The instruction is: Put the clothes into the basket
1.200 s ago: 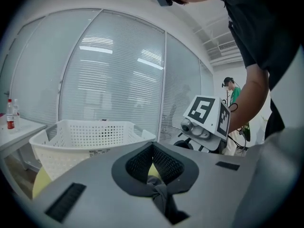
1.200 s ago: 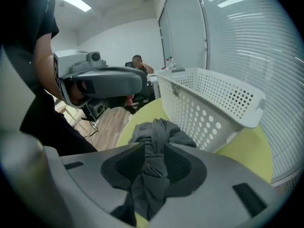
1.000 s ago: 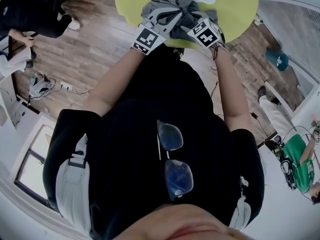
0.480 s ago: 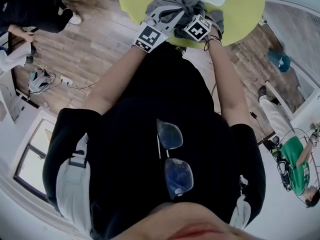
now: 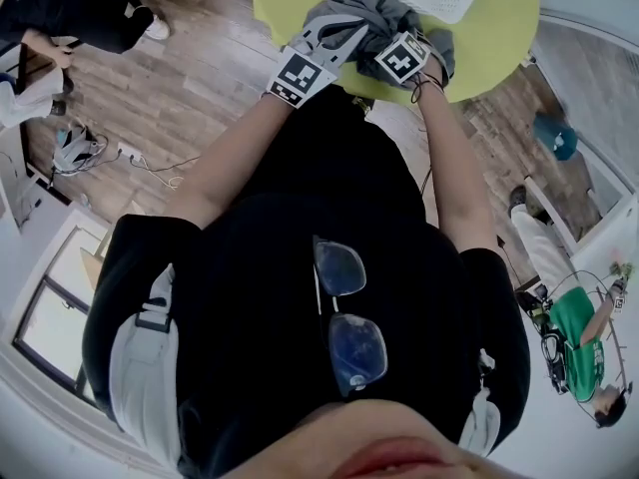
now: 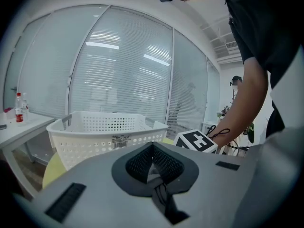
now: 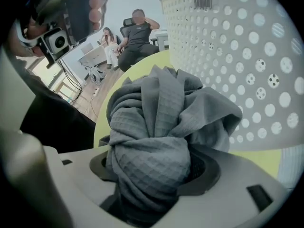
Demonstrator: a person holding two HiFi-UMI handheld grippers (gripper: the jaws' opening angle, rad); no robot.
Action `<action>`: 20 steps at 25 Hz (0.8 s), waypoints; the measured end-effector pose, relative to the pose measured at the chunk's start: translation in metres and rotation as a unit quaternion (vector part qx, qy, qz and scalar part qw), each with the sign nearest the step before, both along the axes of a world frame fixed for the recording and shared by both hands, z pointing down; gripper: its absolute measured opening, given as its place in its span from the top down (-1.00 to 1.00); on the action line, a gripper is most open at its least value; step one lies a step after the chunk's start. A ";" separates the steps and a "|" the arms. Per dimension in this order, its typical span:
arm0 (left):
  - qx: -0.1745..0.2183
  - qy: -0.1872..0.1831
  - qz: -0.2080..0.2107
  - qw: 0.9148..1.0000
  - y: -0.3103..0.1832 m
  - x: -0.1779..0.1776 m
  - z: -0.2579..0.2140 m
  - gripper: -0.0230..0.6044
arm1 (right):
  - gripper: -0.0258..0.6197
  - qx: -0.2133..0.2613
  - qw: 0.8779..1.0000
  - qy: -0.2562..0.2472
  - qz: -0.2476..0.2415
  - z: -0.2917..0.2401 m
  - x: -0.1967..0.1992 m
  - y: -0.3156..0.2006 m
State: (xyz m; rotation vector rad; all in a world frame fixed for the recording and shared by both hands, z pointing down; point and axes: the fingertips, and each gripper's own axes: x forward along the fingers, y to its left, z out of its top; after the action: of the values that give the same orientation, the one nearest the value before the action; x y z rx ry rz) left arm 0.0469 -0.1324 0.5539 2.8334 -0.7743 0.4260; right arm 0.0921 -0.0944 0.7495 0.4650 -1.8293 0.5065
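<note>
Grey waffle-weave fabric fills your right gripper. Its jaws are clamped on a thick knot of the garment, which spills forward beyond them. Your left gripper has its pads brought together, and what looks like a thin fold of the same garment is pinched low between them. Both tools sit side by side over the bundle at the near edge of the yellow-green table.

The white perforated basket stands just beside the right gripper, ahead and to its right. Its wall rises above the held knot, and the rim is higher.

Judgement: the load must go up and over that rim, and your right hand is the nearer. Loose folds could catch on the wall. Seated people are well apart and no obstruction.
</note>
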 end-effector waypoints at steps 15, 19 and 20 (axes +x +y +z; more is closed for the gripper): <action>0.024 -0.001 -0.028 0.999 0.004 0.003 -0.037 0.89 | -0.08 0.005 0.999 -0.029 -0.014 -0.099 0.003 0.018; 0.028 -0.005 -0.025 0.999 0.012 0.013 -0.053 0.90 | -0.09 0.008 0.999 -0.027 -0.020 -0.125 0.011 0.025; 0.029 -0.006 -0.022 0.999 0.014 0.015 -0.057 0.90 | -0.09 0.007 0.999 -0.026 -0.020 -0.132 0.012 0.027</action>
State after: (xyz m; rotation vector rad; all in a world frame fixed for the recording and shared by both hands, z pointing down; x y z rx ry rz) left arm 0.0615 -0.1183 0.4968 2.8636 -0.8634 0.4223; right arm 0.1041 -0.0676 0.6171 0.4285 -1.8887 0.4828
